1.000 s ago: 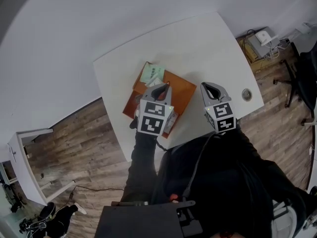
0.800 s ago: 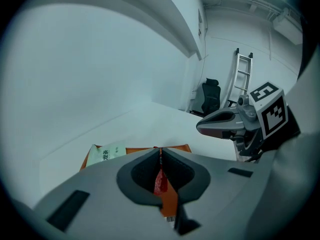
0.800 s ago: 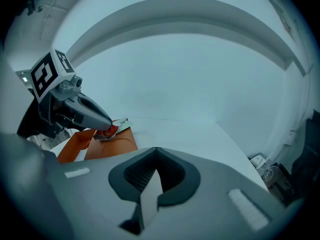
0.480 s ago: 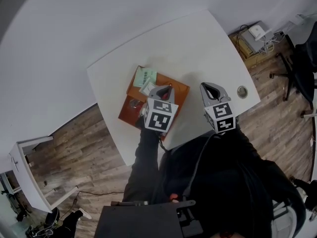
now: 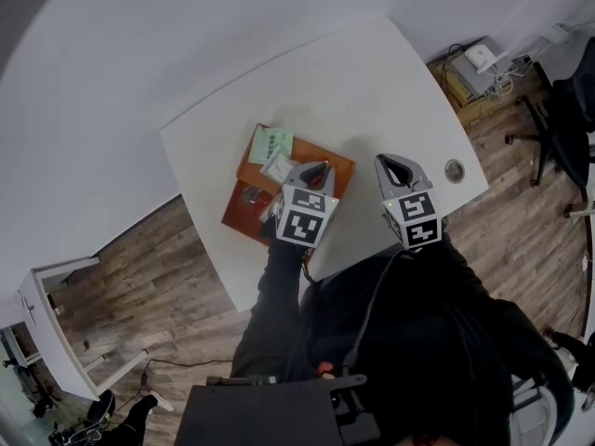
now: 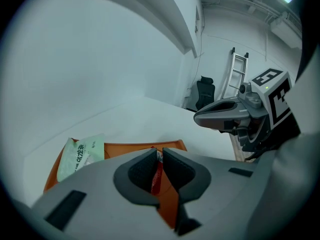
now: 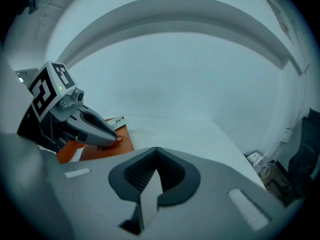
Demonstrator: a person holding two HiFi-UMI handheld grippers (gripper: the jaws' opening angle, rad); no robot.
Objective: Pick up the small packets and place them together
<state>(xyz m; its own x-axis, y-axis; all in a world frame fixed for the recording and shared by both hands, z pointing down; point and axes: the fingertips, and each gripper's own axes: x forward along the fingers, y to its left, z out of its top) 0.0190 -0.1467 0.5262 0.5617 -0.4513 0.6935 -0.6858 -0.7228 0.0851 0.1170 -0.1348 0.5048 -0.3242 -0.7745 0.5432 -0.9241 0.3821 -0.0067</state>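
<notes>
An orange mat [image 5: 337, 171] lies on the white table [image 5: 372, 91]. At the mat's far left corner a green packet [image 5: 271, 144] lies flat, with a white packet [image 5: 278, 166] just in front of it. My left gripper [image 5: 319, 167] hovers over the mat's right part. Its jaws are opening, and a thin red packet [image 6: 156, 173] still hangs pinched between the pads. The green packet [image 6: 82, 154] shows to the left of the left gripper [image 6: 161, 156]. Beside the mat on the bare table, my right gripper [image 5: 389, 163] is shut with nothing in it. In its own view the right gripper [image 7: 156, 156] sees the left one's tip low over the mat [image 7: 100, 151].
A round cable hole [image 5: 454, 170] sits in the table near its right front edge. The table's front edge runs just under both grippers. On the wooden floor are a box with cables [image 5: 476, 67], an office chair [image 5: 569, 110] at the right and a white stand [image 5: 46, 314] at the left.
My left gripper has shifted right across the mat, away from the green and white packets, with the red packet between its jaws. The right gripper has stayed where it was.
</notes>
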